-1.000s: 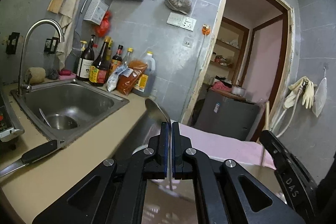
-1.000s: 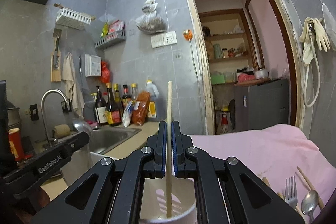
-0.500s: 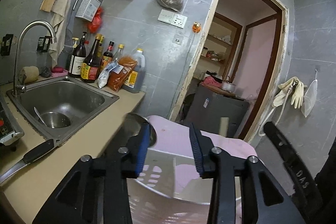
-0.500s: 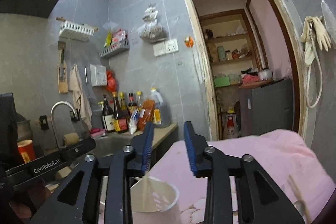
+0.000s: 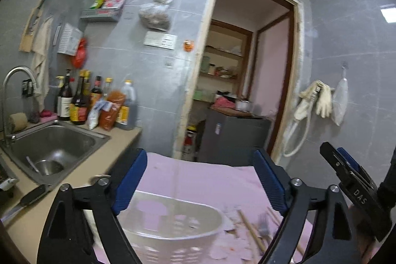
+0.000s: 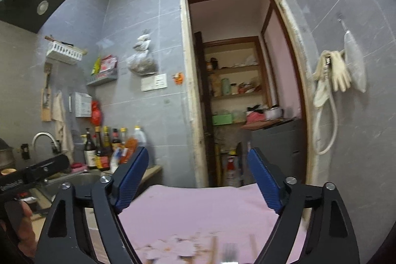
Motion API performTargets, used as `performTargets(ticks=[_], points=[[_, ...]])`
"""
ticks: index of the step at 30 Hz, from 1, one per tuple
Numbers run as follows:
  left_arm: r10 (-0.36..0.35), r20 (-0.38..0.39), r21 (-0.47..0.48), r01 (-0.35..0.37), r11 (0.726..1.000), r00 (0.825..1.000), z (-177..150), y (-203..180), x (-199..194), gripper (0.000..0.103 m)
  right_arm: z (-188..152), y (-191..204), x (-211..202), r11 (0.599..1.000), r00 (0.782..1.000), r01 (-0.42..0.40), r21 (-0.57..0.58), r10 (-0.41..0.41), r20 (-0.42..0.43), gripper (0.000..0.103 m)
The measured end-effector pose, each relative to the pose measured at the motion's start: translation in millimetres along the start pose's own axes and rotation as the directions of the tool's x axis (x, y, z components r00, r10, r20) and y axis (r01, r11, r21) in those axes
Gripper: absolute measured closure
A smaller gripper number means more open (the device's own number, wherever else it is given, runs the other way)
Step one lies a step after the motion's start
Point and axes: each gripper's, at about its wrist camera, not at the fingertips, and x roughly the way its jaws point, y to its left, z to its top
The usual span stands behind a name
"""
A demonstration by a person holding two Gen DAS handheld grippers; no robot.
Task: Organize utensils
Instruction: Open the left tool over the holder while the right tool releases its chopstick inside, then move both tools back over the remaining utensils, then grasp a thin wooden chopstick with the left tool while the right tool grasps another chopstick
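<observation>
Both the left tongs and the right tongs have just been opening and now gape wide with nothing between their ribbed blue pads. Below the left tongs a white slotted plastic basket stands on the pink cloth. Just right of the basket lie blurred wooden chopsticks, long axes running away from the camera; the sink lies well left of it.

The left tool pointed roughly level, its jaws spread wide with nothing between the blue pads; they had just been opening. The right tool also pointed level, jaws wide and empty, likewise just opened. A hand gripped the left tool's body at the lower left of the right view.
</observation>
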Motion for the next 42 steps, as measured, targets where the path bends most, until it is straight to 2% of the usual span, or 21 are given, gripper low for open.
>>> performTargets(ticks=[2, 5, 14, 16, 20, 24, 27, 29, 30, 32, 33, 36, 38, 41, 42], points=[[-0.027, -0.017, 0.014, 0.027, 1.0, 1.0, -4.2, -15.0, 2.9, 0.009, -0.3, -10.7, -5.0, 1.0, 1.0, 0.015, -0.022, -0.015, -0.012, 0.009], [-0.067, -0.058, 0.028, 0.069, 0.997, 0.996, -13.9, -33.6, 8.7, 0.008, -3.2, -25.4, -10.9, 0.999, 0.999, 0.026, -0.046, -0.028, -0.037, 0.001], [-0.1, -0.235, 0.094, 0.125, 0.988, 0.967, -57.0, -75.0, 38.6, 0.008, -31.4, -75.0, -12.6, 0.999, 0.981, 0.043, -0.031, -0.048, -0.187, 0.0], [-0.102, -0.28, 0.104, 0.136, 0.985, 0.954, -69.7, -80.3, 42.8, 0.008, -41.3, -85.4, -9.1, 0.999, 0.97, 0.04, -0.017, -0.043, -0.241, 0.0], [-0.094, -0.384, 0.129, 0.154, 0.98, 0.918, -94.3, -88.7, 53.9, 0.008, -57.5, -98.7, -1.3, 0.999, 0.941, 0.04, -0.01, -0.041, -0.337, 0.0], [-0.076, -0.462, 0.135, 0.155, 0.979, 0.884, -111.5, -94.0, 66.4, 0.008, -72.2, -104.1, 10.5, 0.999, 0.896, 0.041, -0.019, -0.045, -0.442, 0.0], [-0.06, -0.512, 0.141, 0.153, 0.978, 0.857, -121.1, -95.2, 77.3, 0.009, -83.2, -103.7, 16.0, 0.999, 0.863, 0.031, -0.039, -0.046, -0.503, 0.009], [-0.052, -0.538, 0.142, 0.152, 0.978, 0.841, -126.6, -95.7, 83.0, 0.014, -91.3, -102.4, 20.1, 0.999, 0.836, 0.019, -0.051, -0.044, -0.548, 0.023], [-0.05, -0.556, 0.143, 0.155, 0.978, 0.83, -128.7, -95.2, 86.8, 0.021, -95.2, -102.0, 22.8, 0.999, 0.819, 0.012, -0.051, -0.039, -0.572, 0.027], [-0.042, -0.603, 0.145, 0.161, 0.976, 0.797, -135.8, -96.0, 96.0, 0.033, -103.0, -101.3, 26.8, 0.999, 0.785, -0.005, -0.04, -0.021, -0.619, 0.045], [-0.038, -0.626, 0.146, 0.164, 0.976, 0.779, -139.6, -96.4, 100.8, 0.041, -104.6, -100.6, 28.2, 0.999, 0.777, -0.009, -0.04, -0.018, -0.63, 0.048], [-0.033, -0.684, 0.138, 0.174, 0.975, 0.729, -147.8, -97.1, 114.7, 0.055, -108.4, -97.0, 31.8, 0.999, 0.748, -0.035, -0.036, 0.002, -0.664, 0.057], [-0.037, -0.722, 0.122, 0.18, 0.976, 0.691, -152.8, -95.4, 124.4, 0.066, -111.3, -93.8, 36.3, 0.998, 0.722, -0.057, -0.035, 0.017, -0.692, 0.066], [-0.039, -0.767, 0.098, 0.177, 0.979, 0.64, -157.6, -93.3, 137.6, 0.076, -118.4, -90.5, 43.3, 0.996, 0.671, -0.082, -0.018, 0.041, -0.74, 0.077], [-0.038, -0.774, 0.095, 0.175, 0.98, 0.632, -158.4, -91.9, 141.0, 0.081, -120.7, -89.7, 45.8, 0.996, 0.653, -0.09, -0.013, 0.049, -0.755, 0.078]])
